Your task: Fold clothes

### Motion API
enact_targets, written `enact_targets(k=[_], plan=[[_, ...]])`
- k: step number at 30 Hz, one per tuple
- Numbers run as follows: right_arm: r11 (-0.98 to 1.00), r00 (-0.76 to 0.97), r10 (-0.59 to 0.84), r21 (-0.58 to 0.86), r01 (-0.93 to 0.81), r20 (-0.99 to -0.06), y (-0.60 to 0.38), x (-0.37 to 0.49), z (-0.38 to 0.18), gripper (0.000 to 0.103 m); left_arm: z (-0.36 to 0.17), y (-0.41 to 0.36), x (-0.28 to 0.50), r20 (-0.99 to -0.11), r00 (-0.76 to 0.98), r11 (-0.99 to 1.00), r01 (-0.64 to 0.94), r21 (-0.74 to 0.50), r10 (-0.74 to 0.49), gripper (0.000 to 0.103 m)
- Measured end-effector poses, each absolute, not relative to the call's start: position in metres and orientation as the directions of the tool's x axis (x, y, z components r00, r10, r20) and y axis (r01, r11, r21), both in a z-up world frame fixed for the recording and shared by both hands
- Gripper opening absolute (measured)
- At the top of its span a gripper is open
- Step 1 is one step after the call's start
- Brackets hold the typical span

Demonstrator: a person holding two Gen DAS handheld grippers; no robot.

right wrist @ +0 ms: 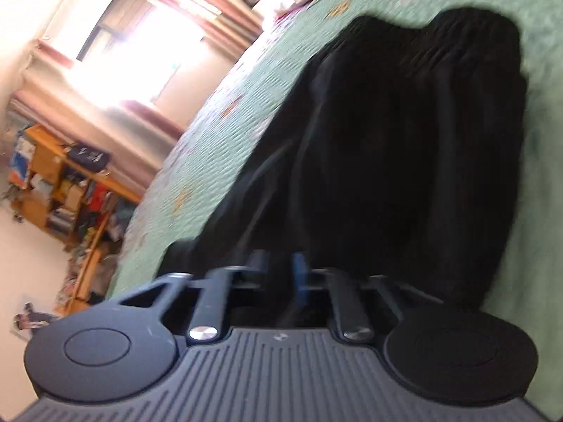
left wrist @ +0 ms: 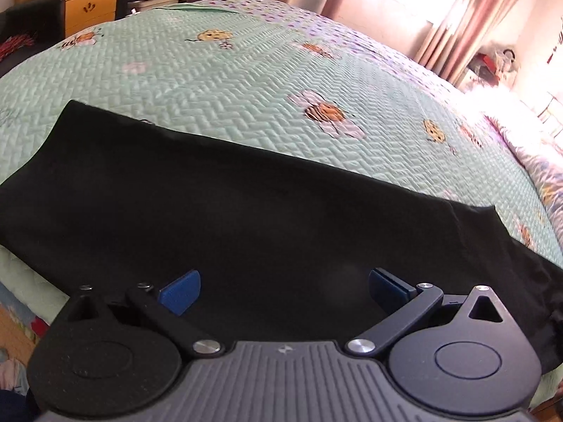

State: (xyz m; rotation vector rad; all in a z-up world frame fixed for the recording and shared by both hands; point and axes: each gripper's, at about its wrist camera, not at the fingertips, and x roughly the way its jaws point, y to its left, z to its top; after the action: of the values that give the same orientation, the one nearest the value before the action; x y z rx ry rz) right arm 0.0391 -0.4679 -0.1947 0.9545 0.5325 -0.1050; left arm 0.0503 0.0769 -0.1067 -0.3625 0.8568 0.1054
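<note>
black garment (left wrist: 246, 211) lying flat, stretching long across the bedspread (left wrist: 246, 81)
left gripper (left wrist: 285, 290) hovering spread; right gripper (right wrist: 278, 270) pressed together, whether pinching cloth unclear

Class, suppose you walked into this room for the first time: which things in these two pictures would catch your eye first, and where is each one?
First the black garment, spread wide across the near part of the mint-green quilted bedspread with its bee and flower prints. Next the left gripper, blue pads open just above the cloth, and the right gripper, jaws together at the garment's near edge. Beyond the bed a bright window glares between pink curtains.
</note>
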Motion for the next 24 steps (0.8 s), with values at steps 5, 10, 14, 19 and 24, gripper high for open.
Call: enact_targets(k=[5, 10, 14, 19, 24], plan=[[0.622, 0.907, 0.143, 0.749, 0.229, -0.397, -0.469, 0.042, -0.173, 0.033, -0.107, 0.053, 0.059, -0.771, 0.635, 0.942, -0.226, -0.249, -0.051, 0.102], [0.698, 0.882, 0.056, 0.65, 0.301, -0.468, -0.49, 0.071, -0.176, 0.0, -0.106, 0.03, 0.063, -0.784, 0.619, 0.957, -0.195, -0.213, -0.049, 0.102], [0.718, 0.871, -0.066, 0.583, 0.381, -0.487, -0.509, 0.077, -0.174, 0.004, -0.103, 0.027, 0.063, -0.783, 0.621, 0.957, -0.208, -0.202, -0.03, 0.102], [0.716, 0.928, 0.01, 0.65, 0.253, -0.371, -0.503, 0.028, -0.158, 0.031, -0.105, 0.027, 0.068, -0.789, 0.614, 0.954, -0.215, -0.211, -0.036, 0.102], [0.706, 0.871, 0.132, 0.661, 0.253, -0.474, -0.497, 0.035, -0.186, 0.023, -0.114, 0.012, 0.072, -0.801, 0.594, 0.968, -0.148, -0.204, -0.078, 0.102]])
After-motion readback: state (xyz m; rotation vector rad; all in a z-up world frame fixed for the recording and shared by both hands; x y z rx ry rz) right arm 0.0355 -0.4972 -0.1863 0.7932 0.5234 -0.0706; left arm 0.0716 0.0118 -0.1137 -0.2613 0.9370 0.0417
